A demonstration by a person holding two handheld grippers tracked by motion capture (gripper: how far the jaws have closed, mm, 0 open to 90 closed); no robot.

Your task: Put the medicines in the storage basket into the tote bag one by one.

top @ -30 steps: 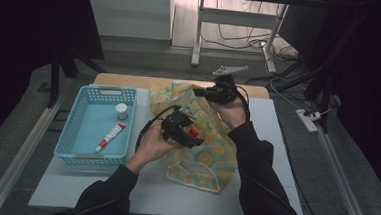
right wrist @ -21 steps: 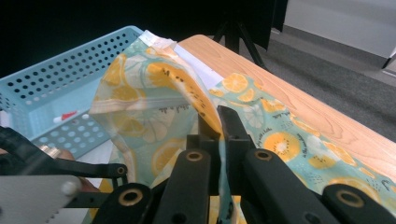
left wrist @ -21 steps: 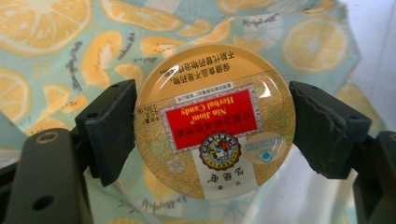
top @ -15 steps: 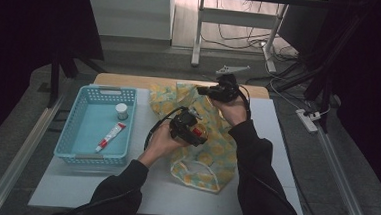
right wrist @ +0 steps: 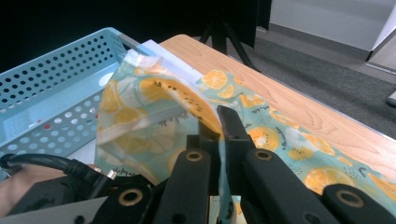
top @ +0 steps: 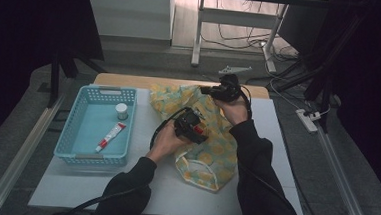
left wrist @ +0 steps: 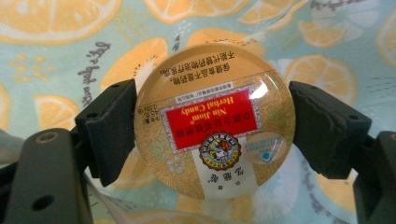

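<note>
Crosswise, left claw [left wrist: 212,128] around candy tin [left wrist: 214,122]

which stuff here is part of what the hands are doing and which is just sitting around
In the job:
- candy tin, clamped in the left gripper
- lemon-print bag, its edge pinched up by the right gripper

Lying about:
- blue basket
- small white jar in the basket
- red and white tube in the basket

You wear black sleeves [top: 255,156]. Your right gripper [right wrist: 219,121] has matte black jaws with brass-ringed screw holes. A black cable [right wrist: 56,164] trails from the other gripper.
</note>
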